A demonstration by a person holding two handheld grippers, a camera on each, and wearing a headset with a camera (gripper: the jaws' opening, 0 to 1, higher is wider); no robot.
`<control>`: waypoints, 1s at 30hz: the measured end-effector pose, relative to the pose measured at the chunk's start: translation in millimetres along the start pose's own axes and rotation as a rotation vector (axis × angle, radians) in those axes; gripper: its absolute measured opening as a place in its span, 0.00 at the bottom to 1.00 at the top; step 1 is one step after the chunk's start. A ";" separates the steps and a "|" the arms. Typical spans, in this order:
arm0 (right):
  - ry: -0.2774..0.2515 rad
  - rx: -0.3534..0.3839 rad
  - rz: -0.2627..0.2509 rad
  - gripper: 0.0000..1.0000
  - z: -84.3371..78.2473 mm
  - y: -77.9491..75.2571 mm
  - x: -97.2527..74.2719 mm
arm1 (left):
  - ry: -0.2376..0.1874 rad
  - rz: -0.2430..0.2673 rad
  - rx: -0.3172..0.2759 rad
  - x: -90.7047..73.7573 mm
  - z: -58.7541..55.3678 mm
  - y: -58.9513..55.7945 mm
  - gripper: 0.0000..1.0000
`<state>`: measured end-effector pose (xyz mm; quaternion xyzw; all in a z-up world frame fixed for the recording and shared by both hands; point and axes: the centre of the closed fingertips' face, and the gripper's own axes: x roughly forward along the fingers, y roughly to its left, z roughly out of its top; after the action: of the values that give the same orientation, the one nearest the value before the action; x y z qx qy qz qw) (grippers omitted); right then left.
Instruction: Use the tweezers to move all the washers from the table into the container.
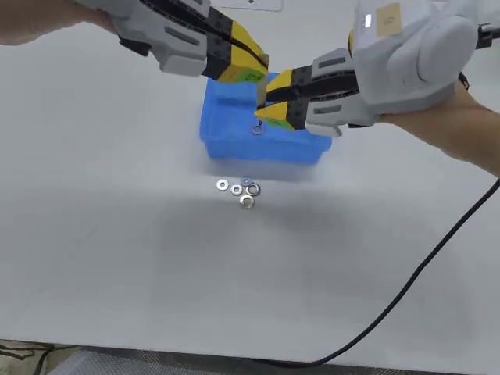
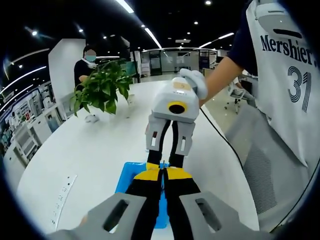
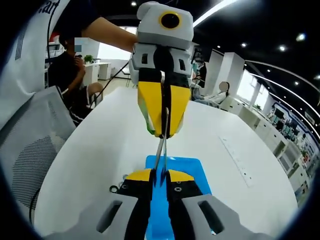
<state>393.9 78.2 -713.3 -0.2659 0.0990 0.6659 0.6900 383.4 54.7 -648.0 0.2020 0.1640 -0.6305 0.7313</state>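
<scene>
White table (image 1: 117, 258), blue container (image 1: 234, 142), a few washers (image 1: 237, 189) just in front of it (loose on the table). Over the container, left gripper (image 1: 248, 69) and right gripper (image 1: 275, 100) both clamp the tweezers (image 3: 162, 140).

The container (image 1: 234, 141) sits on my desk (image 1: 117, 234). The washers (image 1: 238, 189) lie on the desk just in front of the container, on my side. My left tool (image 1: 254, 72) and right tool (image 1: 269, 103) meet above the container, with the tweezers (image 1: 259, 117) between them. A cable (image 1: 422, 266) runs well to the container's right.
</scene>
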 end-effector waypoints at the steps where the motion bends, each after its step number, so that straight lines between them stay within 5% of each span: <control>1: -0.002 0.002 0.002 0.11 1.2 3.3 -0.9 | 0.002 -0.003 0.005 -0.3 1.5 -3.7 0.05; 12: 0.028 -0.018 0.058 0.11 5.8 43.8 -1.4 | 0.009 -0.033 -0.015 1.4 -3.0 -39.8 0.05; 30: 0.060 -0.002 0.121 0.11 -7.5 80.9 16.4 | 0.027 -0.043 -0.054 7.2 -36.3 -65.9 0.05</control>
<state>318.5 86.3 -746.7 -0.2802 0.1347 0.6981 0.6449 319.8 58.6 -688.8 0.1870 0.1951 -0.6387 0.7204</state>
